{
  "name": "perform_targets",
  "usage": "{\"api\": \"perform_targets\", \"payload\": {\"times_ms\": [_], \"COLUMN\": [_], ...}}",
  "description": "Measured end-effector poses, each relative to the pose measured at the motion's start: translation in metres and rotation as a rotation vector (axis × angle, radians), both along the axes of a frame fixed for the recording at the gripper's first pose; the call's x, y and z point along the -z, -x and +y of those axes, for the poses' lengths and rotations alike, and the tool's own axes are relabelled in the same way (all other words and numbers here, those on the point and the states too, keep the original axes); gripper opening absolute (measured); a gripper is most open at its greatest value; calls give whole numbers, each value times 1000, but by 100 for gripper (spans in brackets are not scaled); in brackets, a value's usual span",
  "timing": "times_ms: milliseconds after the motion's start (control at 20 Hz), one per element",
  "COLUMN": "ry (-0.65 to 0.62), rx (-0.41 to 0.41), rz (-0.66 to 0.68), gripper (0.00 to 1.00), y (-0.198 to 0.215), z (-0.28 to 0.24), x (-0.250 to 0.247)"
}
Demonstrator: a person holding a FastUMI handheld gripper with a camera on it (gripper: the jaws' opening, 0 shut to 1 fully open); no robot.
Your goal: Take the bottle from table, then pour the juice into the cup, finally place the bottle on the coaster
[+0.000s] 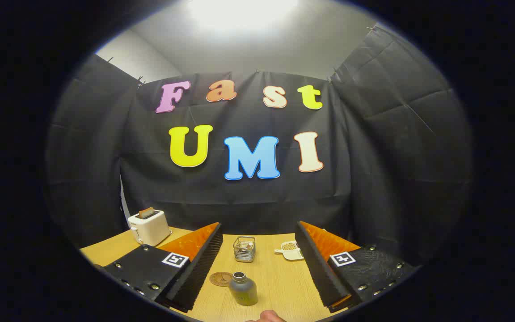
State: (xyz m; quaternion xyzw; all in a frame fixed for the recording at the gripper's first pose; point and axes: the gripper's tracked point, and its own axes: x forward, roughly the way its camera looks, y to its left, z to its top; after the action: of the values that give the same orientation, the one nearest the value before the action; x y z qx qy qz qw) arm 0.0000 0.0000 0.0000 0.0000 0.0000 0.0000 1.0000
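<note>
On the pale wood-grain table (280, 286) stand one bottle (242, 290), one coaster (221, 278), one wire basket (244, 248), one small white dish (289, 251) and one toaster (149, 227).

One gripper (258, 237) looks over them, its two fingers spread wide with nothing between the pads. Each finger (199, 264) is a long black wedge with a finely ribbed inner face, an orange upper side and a black plate behind it studded with round screws; each plate carries one square black-and-white marker, two markers in all.

The bottle is grey and matte, squat and round-shouldered, with a short neck and a dark cap. It stands upright between the fingers, nearer the left one and touching neither.

The coaster is a thin brown disc with a faint pattern, lying flat just beside the bottle on its far left, close to the left finger's ribbed face.

Beyond the bottle, the basket is a square cage of thin metal wire with something small inside; I cannot tell what. To its right, the dish is shallow, white, with a handle-like lip, and holds pale grainy bits.

The toaster is white, boxy with rounded corners, one brown slice poking from its top, left of the left finger.

A fingertip (270, 317) of a person shows at the near table edge.
</note>
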Motion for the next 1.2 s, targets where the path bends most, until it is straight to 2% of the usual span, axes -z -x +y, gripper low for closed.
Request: {"api": "perform_targets", "payload": {"times_ms": [350, 850, 1200], "ry": [-18, 29, 71], "rx": [-14, -76, -90], "rz": [14, 4, 3], "gripper": [99, 99, 99], "y": [-3, 2, -6], "z": [3, 20, 24], "x": [10, 31, 82]}}
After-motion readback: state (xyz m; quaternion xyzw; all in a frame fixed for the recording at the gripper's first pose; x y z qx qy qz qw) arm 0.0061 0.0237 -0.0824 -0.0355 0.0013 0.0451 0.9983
